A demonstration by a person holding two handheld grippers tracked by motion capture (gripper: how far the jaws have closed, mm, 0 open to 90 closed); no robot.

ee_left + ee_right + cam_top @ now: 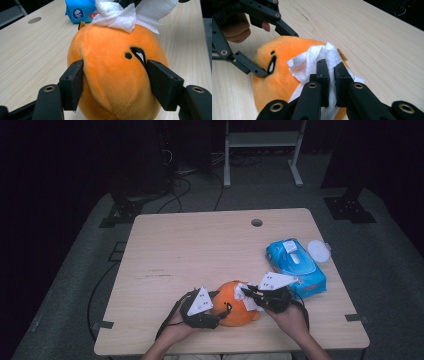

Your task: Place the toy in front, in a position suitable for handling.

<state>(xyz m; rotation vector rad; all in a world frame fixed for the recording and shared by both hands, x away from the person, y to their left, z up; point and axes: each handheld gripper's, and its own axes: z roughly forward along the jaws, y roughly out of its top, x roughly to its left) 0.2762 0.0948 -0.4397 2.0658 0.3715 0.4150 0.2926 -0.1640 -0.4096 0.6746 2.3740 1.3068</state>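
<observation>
Right gripper view: the right tool (pixel 332 82), clamped on a white tissue (pixel 312 61), wipes the orange plush toy (pixel 279 82) squeezed by the left tool (pixel 265 45), and the thin tissue could tear or slip off the plush.

Fuzzy plush toy (pixel 112 82), crinkled paper tissue (pixel 312 62) (matt)

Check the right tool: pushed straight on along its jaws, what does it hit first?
Most likely the orange plush toy. The right tool is shut on a white wipe that already lies against the toy's top, so the wipe would press into the plush straight away. Beyond it stands the left tool, though depth is unclear.
</observation>
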